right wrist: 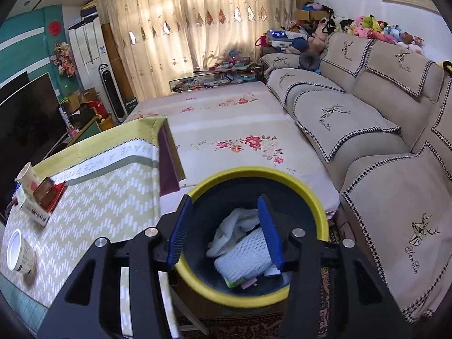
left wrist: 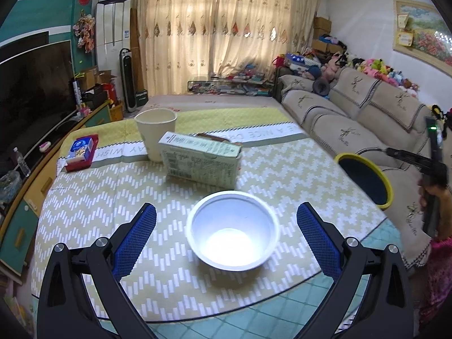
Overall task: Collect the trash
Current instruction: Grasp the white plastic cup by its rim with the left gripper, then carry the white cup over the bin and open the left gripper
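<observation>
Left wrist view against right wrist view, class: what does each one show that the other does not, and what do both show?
Only the left wrist view shows the blue tissue pack and the open left gripper. Only the right wrist view shows the white foam net and crumpled tissue inside the bin, below the open right gripper. Both show the yellow-rimmed bin, white bowl and paper cup.

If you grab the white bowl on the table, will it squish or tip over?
The white bowl looks thin and empty, so it is probably light and may flex if squeezed. It stands upright with a base narrower than its rim, so a sideways push would likely slide or tip it.
</observation>
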Demonstrator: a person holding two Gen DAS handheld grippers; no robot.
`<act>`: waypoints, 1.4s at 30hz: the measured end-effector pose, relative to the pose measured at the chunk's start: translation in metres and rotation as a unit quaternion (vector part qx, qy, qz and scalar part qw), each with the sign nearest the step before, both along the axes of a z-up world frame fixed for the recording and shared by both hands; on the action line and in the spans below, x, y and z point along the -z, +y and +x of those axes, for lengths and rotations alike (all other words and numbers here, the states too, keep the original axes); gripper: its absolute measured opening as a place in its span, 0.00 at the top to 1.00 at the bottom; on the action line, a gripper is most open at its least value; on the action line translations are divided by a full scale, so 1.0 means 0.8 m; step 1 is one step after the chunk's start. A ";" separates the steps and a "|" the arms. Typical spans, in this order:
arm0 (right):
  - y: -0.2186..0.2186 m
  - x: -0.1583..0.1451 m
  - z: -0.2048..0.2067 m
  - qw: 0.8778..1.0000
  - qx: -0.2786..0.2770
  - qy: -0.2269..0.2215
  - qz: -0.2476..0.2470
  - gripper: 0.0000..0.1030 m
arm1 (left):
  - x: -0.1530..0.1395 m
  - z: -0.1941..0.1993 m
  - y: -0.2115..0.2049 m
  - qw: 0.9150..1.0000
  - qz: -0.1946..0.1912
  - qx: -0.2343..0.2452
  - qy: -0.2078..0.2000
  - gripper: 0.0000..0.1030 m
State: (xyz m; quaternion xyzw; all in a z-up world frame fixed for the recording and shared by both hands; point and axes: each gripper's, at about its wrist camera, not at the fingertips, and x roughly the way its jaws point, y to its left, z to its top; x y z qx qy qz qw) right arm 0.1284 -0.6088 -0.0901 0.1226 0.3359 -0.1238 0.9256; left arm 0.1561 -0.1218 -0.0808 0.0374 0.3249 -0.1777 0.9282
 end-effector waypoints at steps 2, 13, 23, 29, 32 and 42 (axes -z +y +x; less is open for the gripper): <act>0.008 0.001 -0.005 1.000 -0.006 -0.001 0.004 0.55 | 0.009 0.011 0.001 1.000 0.011 -0.008 0.006 0.06; 0.031 0.000 -0.010 1.000 -0.025 -0.002 0.013 0.55 | 0.063 0.069 0.004 0.995 0.044 -0.012 0.085 0.45; 0.036 0.009 -0.008 0.999 -0.031 0.007 0.020 0.55 | 0.082 0.074 0.007 0.993 0.050 -0.003 0.109 0.86; 0.036 0.007 -0.028 0.999 -0.029 -0.007 0.032 0.55 | 0.069 0.065 -0.001 0.994 0.057 0.005 0.089 0.89; 0.034 0.004 -0.045 0.999 -0.021 -0.017 0.032 0.55 | 0.056 0.059 -0.010 0.995 0.054 0.016 0.081 0.91; 0.016 -0.013 -0.103 0.998 0.025 -0.054 0.009 0.54 | 0.002 0.054 -0.106 0.993 0.043 0.101 0.042 0.91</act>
